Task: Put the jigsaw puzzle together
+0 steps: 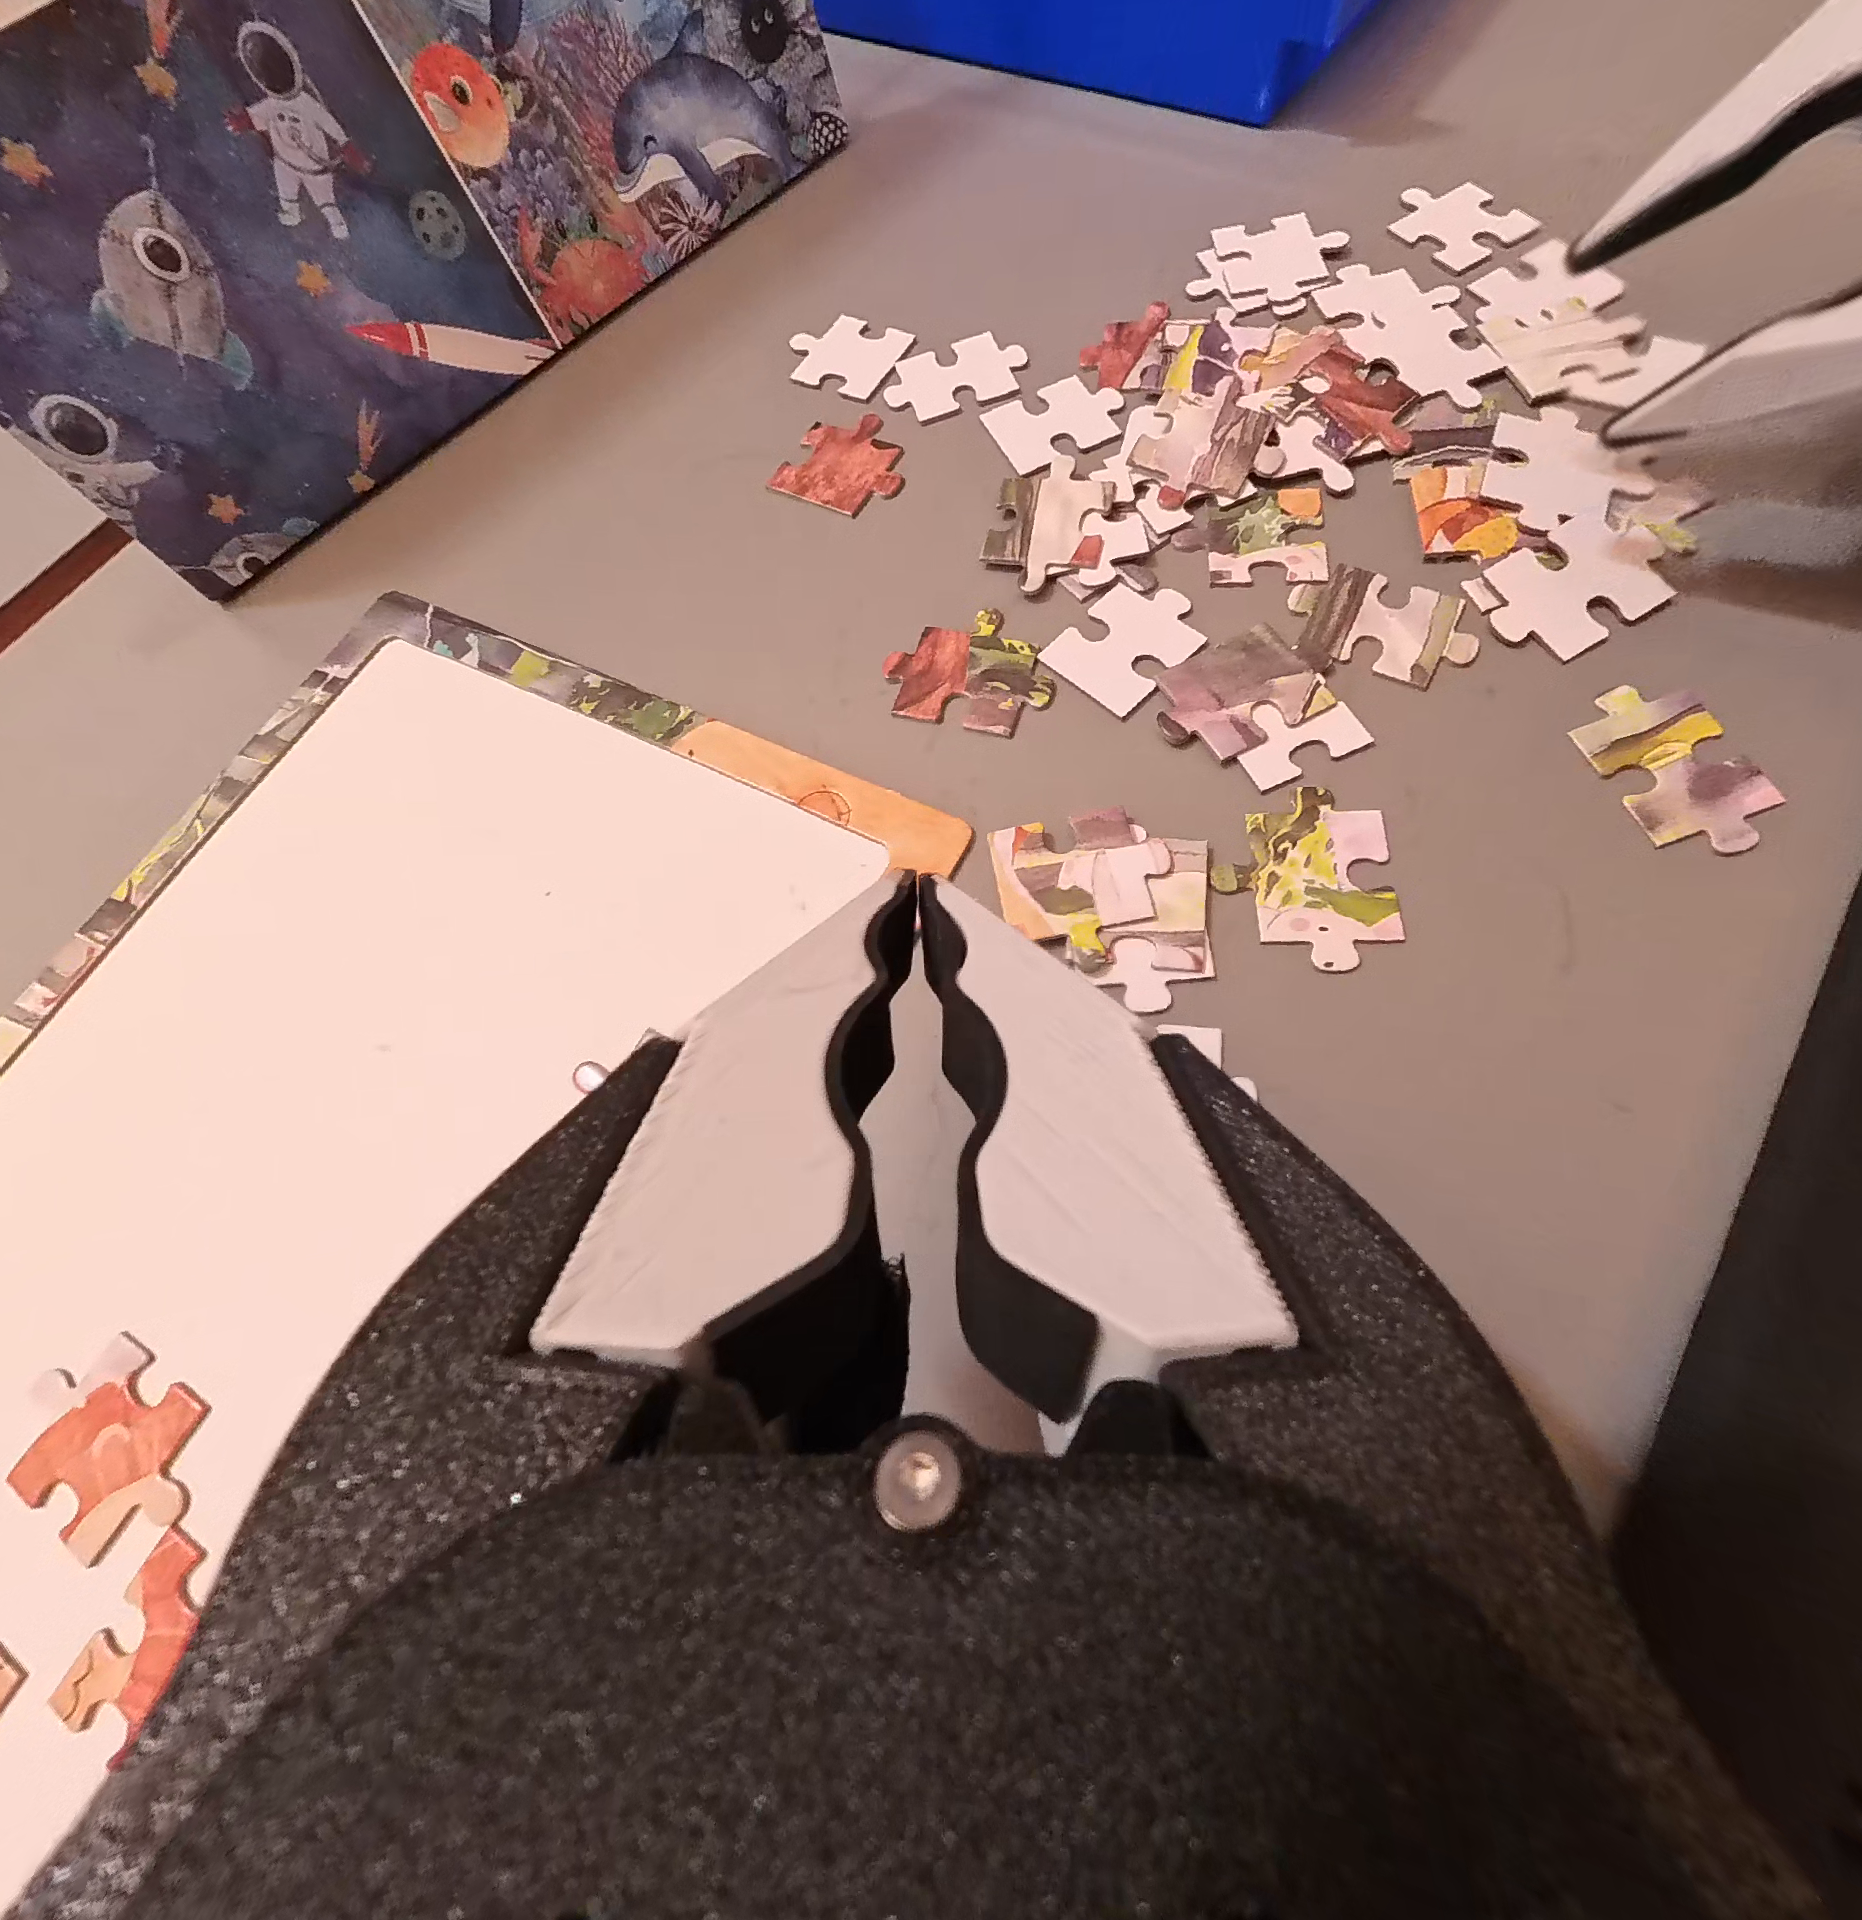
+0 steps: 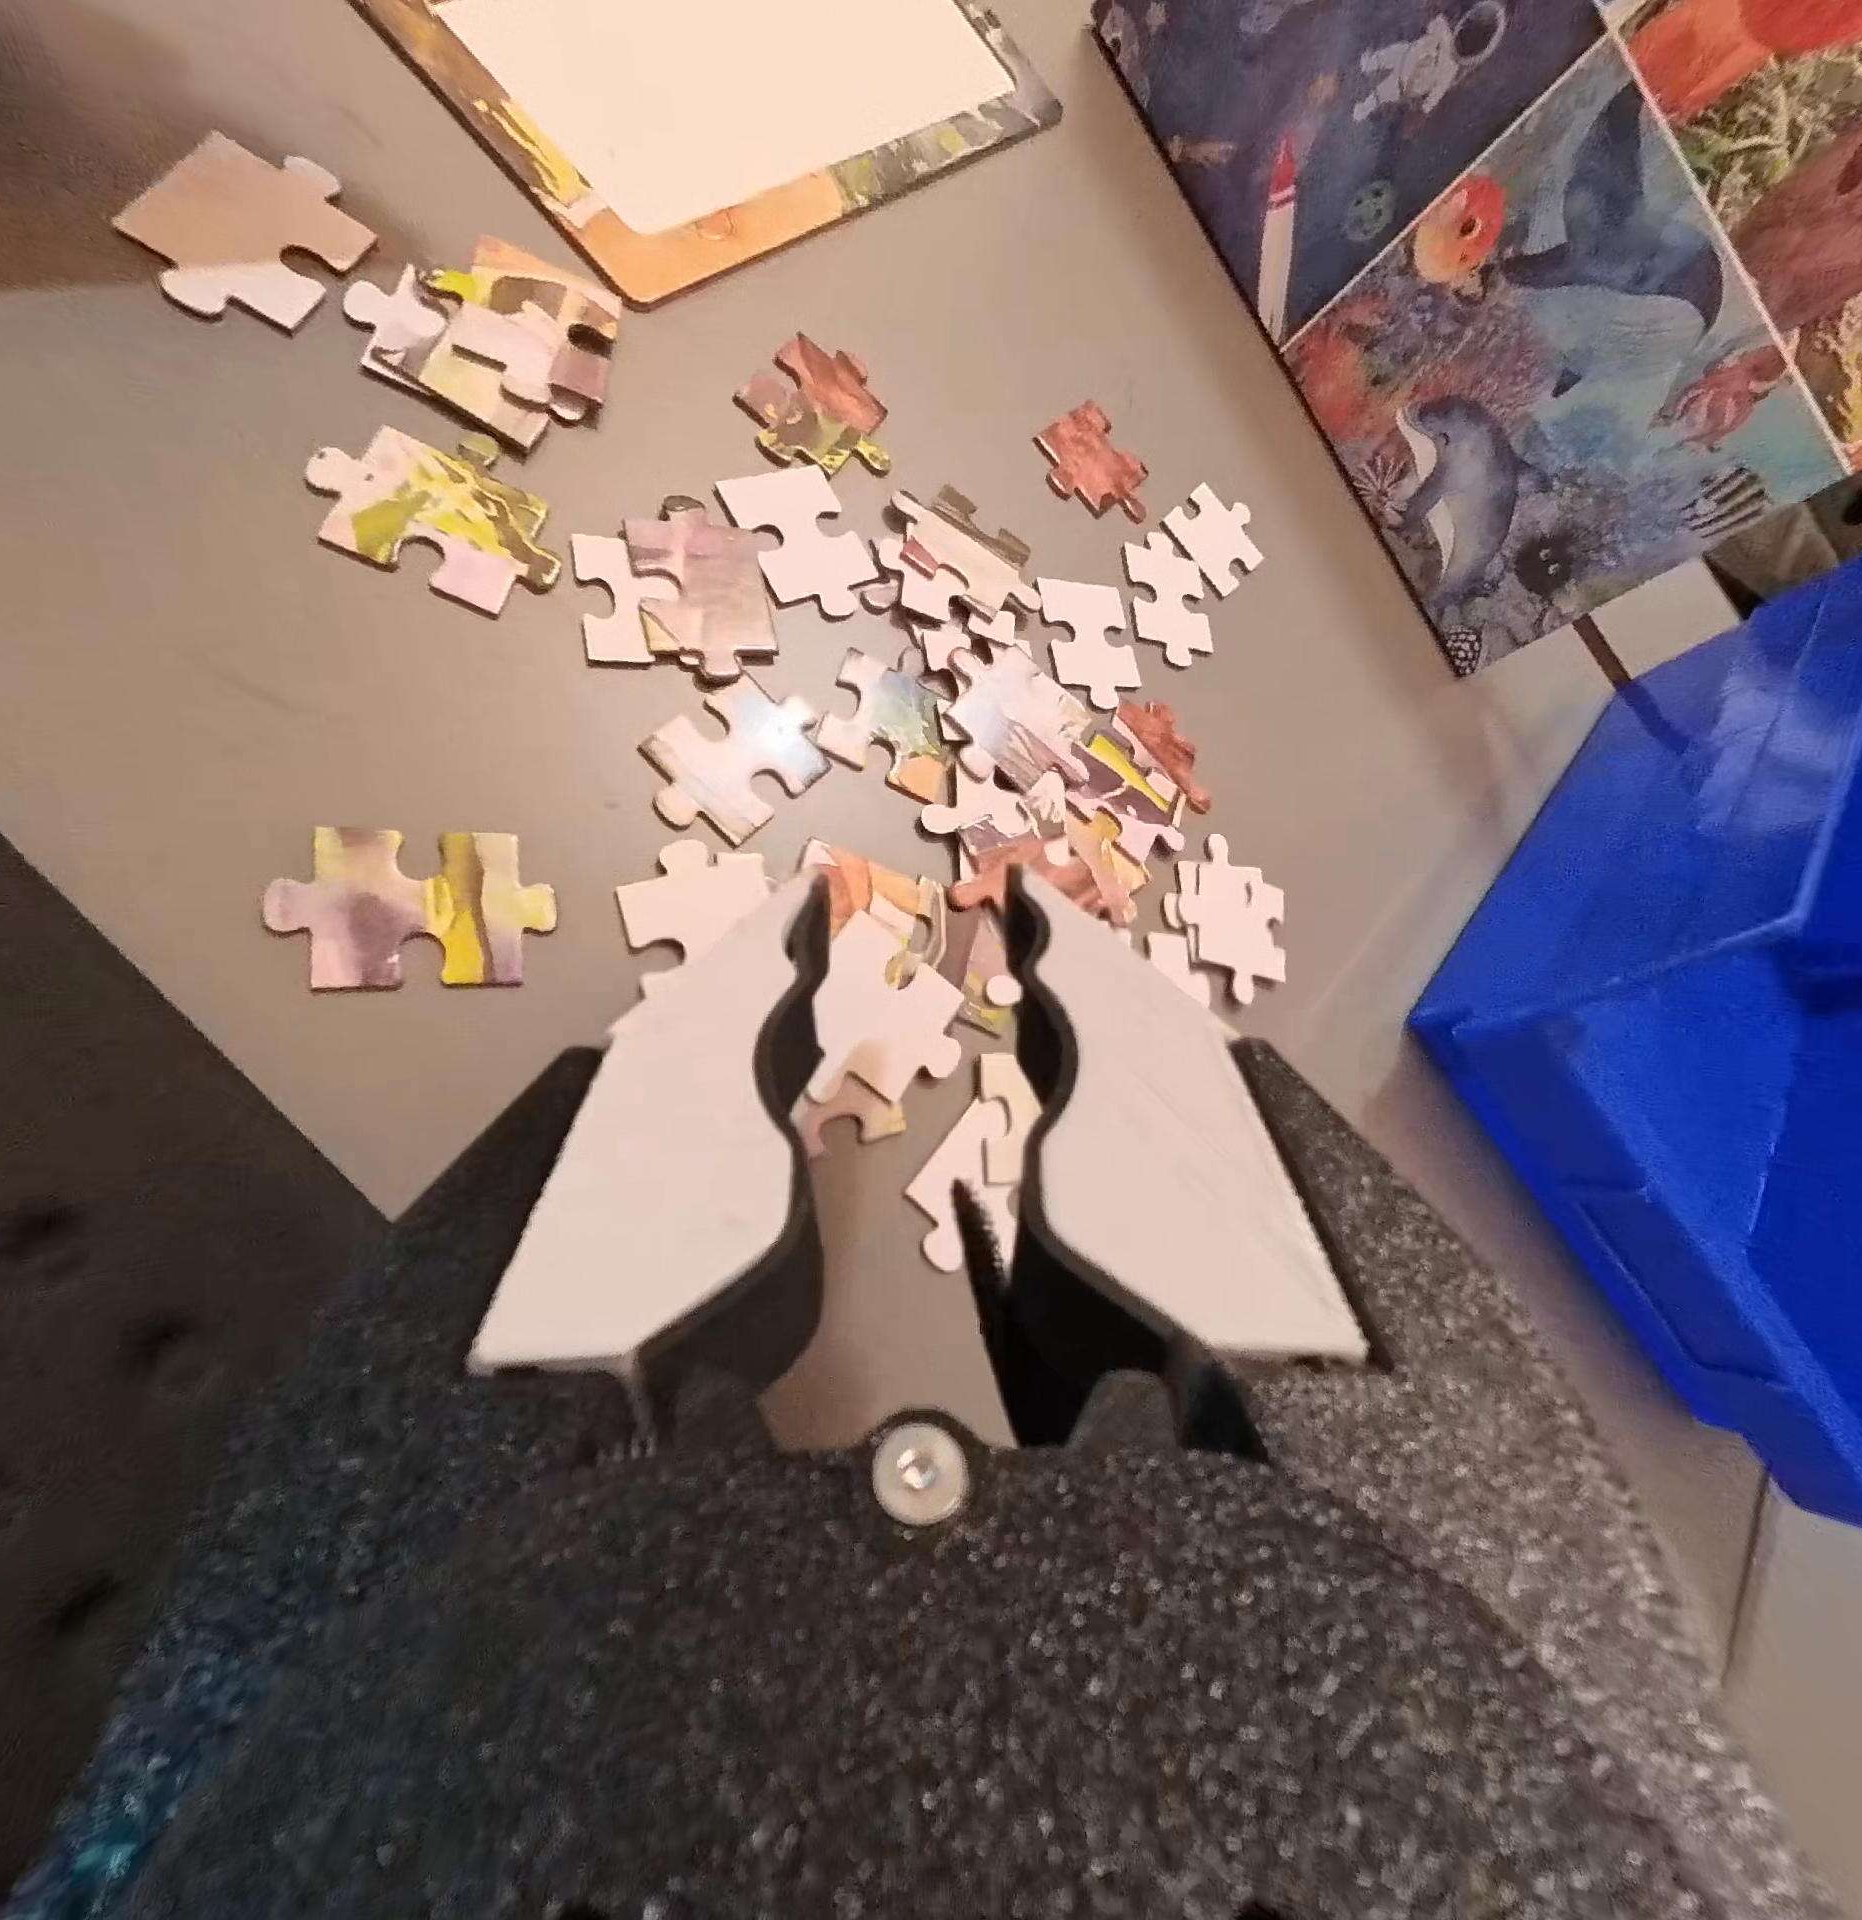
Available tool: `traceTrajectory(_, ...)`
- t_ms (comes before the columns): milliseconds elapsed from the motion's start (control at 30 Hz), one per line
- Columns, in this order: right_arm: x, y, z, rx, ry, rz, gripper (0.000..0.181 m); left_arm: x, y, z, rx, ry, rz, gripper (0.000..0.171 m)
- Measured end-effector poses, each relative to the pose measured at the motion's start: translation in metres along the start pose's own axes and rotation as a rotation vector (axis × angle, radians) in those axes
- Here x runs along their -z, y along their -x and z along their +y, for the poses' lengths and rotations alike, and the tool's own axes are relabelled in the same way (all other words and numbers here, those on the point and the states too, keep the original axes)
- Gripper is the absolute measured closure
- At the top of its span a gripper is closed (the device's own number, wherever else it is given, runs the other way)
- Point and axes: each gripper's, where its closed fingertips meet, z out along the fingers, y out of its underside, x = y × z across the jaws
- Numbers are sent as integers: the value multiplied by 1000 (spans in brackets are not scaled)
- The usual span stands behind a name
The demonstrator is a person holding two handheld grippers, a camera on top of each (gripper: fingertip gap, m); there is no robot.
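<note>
The left gripper (image 1: 918, 885) is pressed together with nothing between its tips, poised over the puzzle tray (image 1: 407, 883) near that tray's orange corner. A few joined orange pieces (image 1: 106, 1444) lie in the tray at 8 o'clock. The loose puzzle pieces (image 1: 1270, 488) are scattered on the grey worktop (image 1: 615, 540) at 1 o'clock, many white side up. The right gripper (image 2: 916, 896) is spread apart just above that pile, a white-backed piece (image 2: 885, 1023) showing between its fingers. An illustrated box (image 2: 1529, 270) stands at 1 o'clock, a blue bin (image 2: 1685, 1039) at 3 o'clock. No readable writing shows.
</note>
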Motion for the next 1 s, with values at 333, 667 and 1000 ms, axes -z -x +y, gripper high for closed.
traceTrajectory(333,10,-31,76,-334,148,-112,140,-2,-1,2,2,10,10,171)
traceTrajectory(667,12,-12,84,-385,169,-256,153,-3,1,3,8,9,7,171)
traceTrajectory(1000,30,-23,62,-557,-29,-340,181,-2,2,2,8,5,1,171)
